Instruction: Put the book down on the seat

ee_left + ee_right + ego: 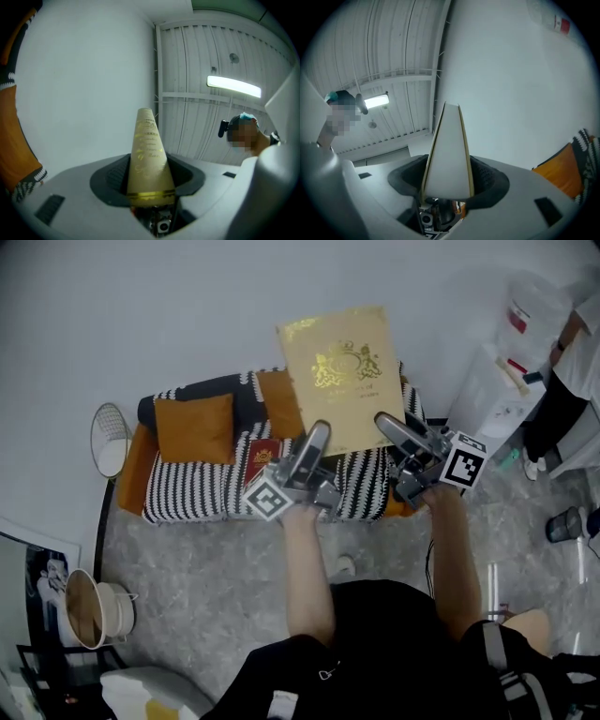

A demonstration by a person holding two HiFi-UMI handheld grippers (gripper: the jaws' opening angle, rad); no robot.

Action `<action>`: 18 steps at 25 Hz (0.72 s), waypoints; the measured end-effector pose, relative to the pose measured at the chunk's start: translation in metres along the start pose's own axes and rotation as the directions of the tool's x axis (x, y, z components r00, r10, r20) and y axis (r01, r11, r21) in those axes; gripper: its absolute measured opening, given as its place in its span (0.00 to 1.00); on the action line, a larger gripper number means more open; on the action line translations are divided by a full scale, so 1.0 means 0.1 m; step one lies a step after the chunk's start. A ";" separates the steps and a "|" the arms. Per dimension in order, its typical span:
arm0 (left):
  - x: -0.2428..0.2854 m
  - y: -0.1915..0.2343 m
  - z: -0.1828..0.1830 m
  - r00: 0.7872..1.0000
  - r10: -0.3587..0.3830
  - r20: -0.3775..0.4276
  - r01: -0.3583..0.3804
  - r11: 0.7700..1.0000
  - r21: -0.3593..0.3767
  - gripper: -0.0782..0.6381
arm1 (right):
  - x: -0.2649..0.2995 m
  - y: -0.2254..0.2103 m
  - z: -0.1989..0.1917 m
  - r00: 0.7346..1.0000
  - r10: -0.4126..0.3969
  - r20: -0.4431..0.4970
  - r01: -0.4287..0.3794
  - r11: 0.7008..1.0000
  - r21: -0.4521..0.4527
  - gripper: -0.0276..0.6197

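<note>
The left gripper [316, 439] and right gripper [392, 426] clamp their jaws on the gold book [342, 376], raised over the seat [187, 491]; the next move is probably to lower it flat.

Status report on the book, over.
Left gripper and right gripper both shut on book, lower edge. Book up above seat, not yet down. On seat below: red book, cushion.

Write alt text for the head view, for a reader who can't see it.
A person holds a gold book in the air, left claw and right claw each clamped on its near edge, above a striped sofa. An orange cushion and a red book sit on the sofa.
</note>
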State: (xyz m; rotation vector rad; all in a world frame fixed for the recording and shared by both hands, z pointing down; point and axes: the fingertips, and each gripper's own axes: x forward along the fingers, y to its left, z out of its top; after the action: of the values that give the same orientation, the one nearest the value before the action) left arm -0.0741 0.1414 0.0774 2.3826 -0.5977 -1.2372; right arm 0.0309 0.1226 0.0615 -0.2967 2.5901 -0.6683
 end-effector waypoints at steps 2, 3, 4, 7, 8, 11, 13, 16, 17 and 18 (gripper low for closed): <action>-0.03 0.25 0.22 0.999 0.032 0.003 -0.032 0.999 0.009 0.41 | 0.30 -0.19 -0.03 1.000 0.009 0.018 -0.009 1.000 0.025 0.44; -0.05 0.40 0.36 0.999 0.043 0.008 -0.044 0.999 0.011 0.41 | 0.48 -0.32 -0.06 1.000 0.007 0.021 -0.008 0.999 0.041 0.44; -0.06 0.56 0.51 0.999 0.053 0.013 -0.053 0.999 0.012 0.41 | 0.67 -0.46 -0.10 1.000 0.003 0.019 -0.004 0.998 0.055 0.44; -0.09 0.89 0.85 0.996 0.081 0.026 -0.082 0.997 0.014 0.41 | 1.10 -0.70 -0.14 1.000 0.007 0.003 -0.007 0.996 0.084 0.44; -0.10 0.90 0.88 0.996 0.084 0.029 -0.084 0.996 0.012 0.41 | 1.13 -0.71 -0.15 1.000 0.008 0.004 -0.008 0.996 0.087 0.44; -0.11 0.82 0.85 0.996 0.079 0.035 -0.080 0.997 0.013 0.41 | 1.09 -0.65 -0.15 1.000 0.014 0.017 -0.016 0.996 0.090 0.44; -0.11 0.85 0.87 0.996 0.081 0.030 -0.082 0.996 0.027 0.41 | 1.11 -0.68 -0.16 0.999 0.022 0.028 -0.025 0.995 0.093 0.44; -0.09 0.95 0.89 0.997 0.074 0.018 -0.074 0.997 0.023 0.41 | 1.13 -0.77 -0.18 0.999 0.014 0.031 -0.017 0.995 0.098 0.44; -0.10 0.98 0.88 0.997 0.073 0.014 -0.073 0.997 0.013 0.41 | 1.12 -0.79 -0.19 0.999 0.004 0.033 -0.008 0.995 0.099 0.44; -0.11 1.01 0.87 0.997 0.072 0.011 -0.072 0.997 -0.001 0.41 | 1.12 -0.80 -0.20 0.999 -0.007 0.038 0.003 0.995 0.097 0.44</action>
State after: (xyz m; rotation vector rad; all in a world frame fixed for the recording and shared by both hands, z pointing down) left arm -0.1710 0.0509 0.0902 2.3333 -0.6802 -1.2210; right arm -0.0689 0.0274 0.0765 -0.2822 2.5126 -0.7798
